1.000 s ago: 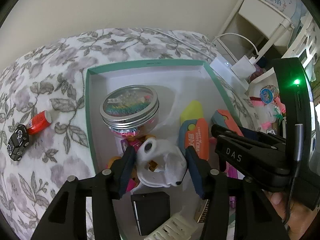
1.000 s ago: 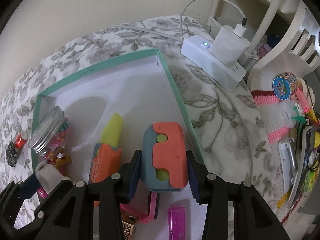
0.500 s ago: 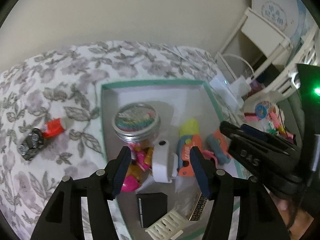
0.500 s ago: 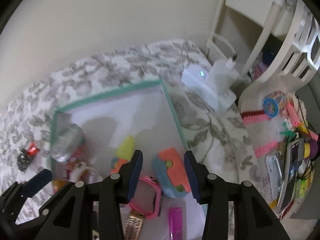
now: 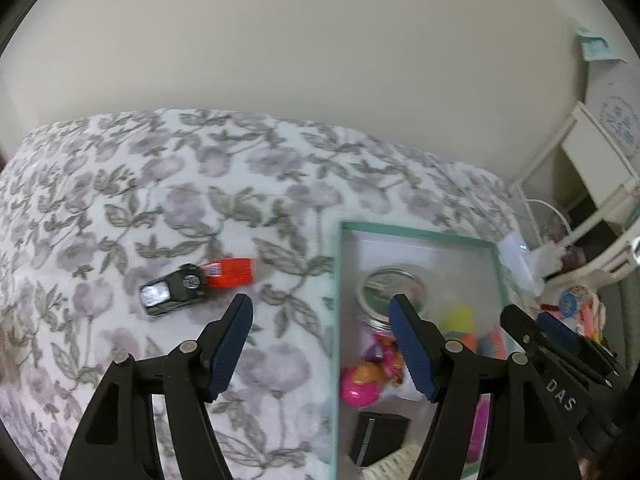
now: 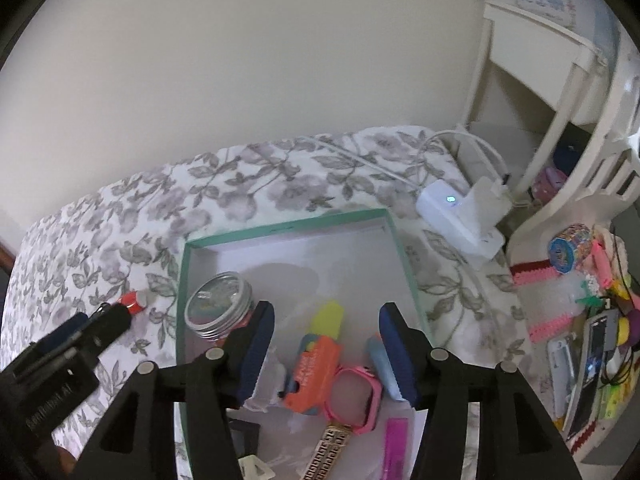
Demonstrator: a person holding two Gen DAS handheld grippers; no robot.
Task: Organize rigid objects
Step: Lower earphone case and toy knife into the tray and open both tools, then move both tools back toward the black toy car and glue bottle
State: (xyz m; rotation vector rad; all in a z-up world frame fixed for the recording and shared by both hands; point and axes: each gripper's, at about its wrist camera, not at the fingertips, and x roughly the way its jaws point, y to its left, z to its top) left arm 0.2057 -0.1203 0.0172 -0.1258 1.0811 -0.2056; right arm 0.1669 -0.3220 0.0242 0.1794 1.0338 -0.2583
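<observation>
A teal-rimmed white box (image 6: 288, 226) on the flowered bedspread holds a metal-lidded jar (image 6: 218, 304), an orange and yellow toy (image 6: 320, 352), a blue and orange toy (image 6: 376, 350), a pink watch (image 6: 356, 392) and a white piece (image 6: 268, 384). My right gripper (image 6: 326, 312) hangs above them, its jaws opening with nothing between them. My left gripper (image 5: 320, 308) straddles the box's left rim (image 5: 338, 300) from above, jaws also opening and empty. Left of the box lie a black toy car (image 5: 172, 292) and a red item (image 5: 232, 272).
A white charger block (image 6: 460, 216) with a cable sits on the bed beyond the box's right corner. A white shelf unit (image 6: 560, 264) to the right holds many small colourful things. A plain wall stands behind the bed.
My left gripper let go of the white piece, rose and swung left toward the car. My right gripper released the blue and orange toy into the box and lifted away.
</observation>
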